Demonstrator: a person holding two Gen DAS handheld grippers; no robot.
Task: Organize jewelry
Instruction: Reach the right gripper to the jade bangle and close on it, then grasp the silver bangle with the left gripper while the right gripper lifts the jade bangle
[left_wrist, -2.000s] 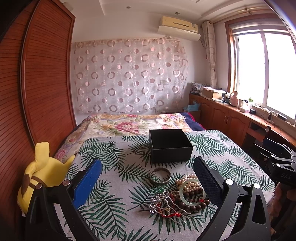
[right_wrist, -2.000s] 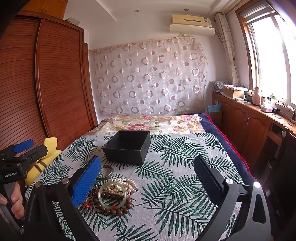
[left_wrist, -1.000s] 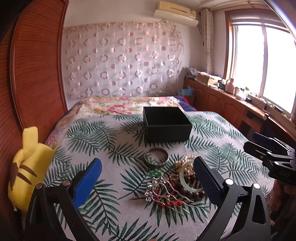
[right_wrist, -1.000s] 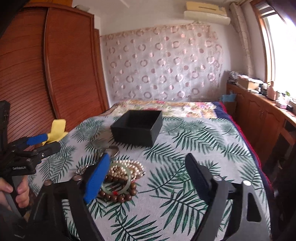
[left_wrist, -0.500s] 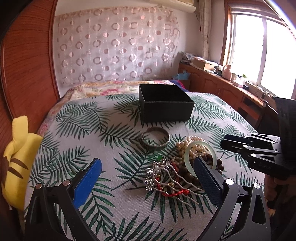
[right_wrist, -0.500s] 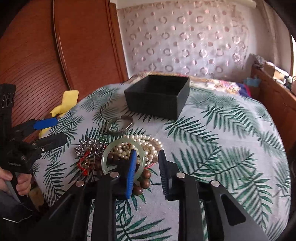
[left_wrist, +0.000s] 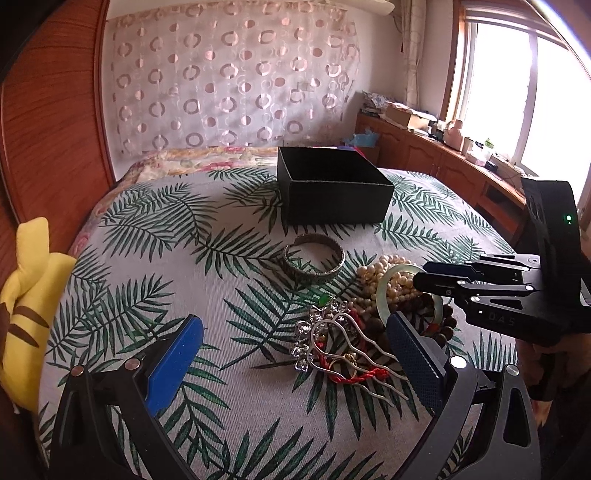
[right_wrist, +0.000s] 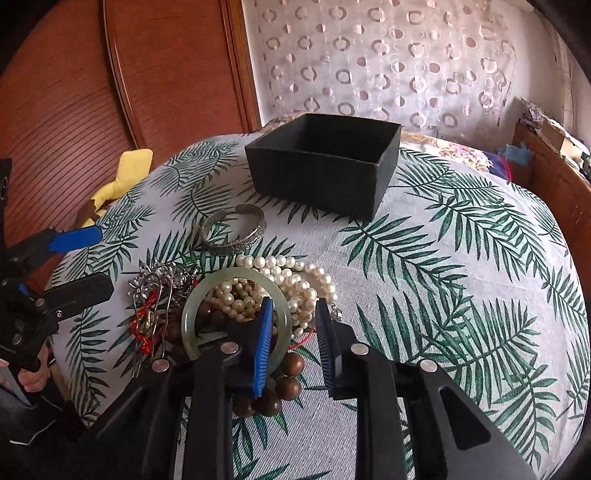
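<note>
A pile of jewelry lies on the palm-leaf cloth: a pale green jade bangle (right_wrist: 192, 310), a pearl strand (right_wrist: 291, 277), brown wooden beads (right_wrist: 288, 386), a silver hairpin (left_wrist: 343, 347) with red cord, and a silver cuff (right_wrist: 236, 229). An open black box (right_wrist: 325, 166) stands behind them. My right gripper (right_wrist: 293, 339) is lowered onto the pile, jaws narrowed but apart, straddling the bangle's near rim; it also shows in the left wrist view (left_wrist: 439, 280). My left gripper (left_wrist: 291, 365) is open and empty, hovering just short of the hairpin.
A yellow plush toy (left_wrist: 29, 288) sits at the table's left edge beside the wooden wardrobe (right_wrist: 110, 92). A bed (left_wrist: 207, 158) lies behind the table. Wooden cabinets (left_wrist: 436, 155) with clutter run under the window at right.
My right gripper has dropped onto the jewelry pile and narrowed its jaws around the jade bangle's rim. My left gripper has moved closer and lower toward the table.
</note>
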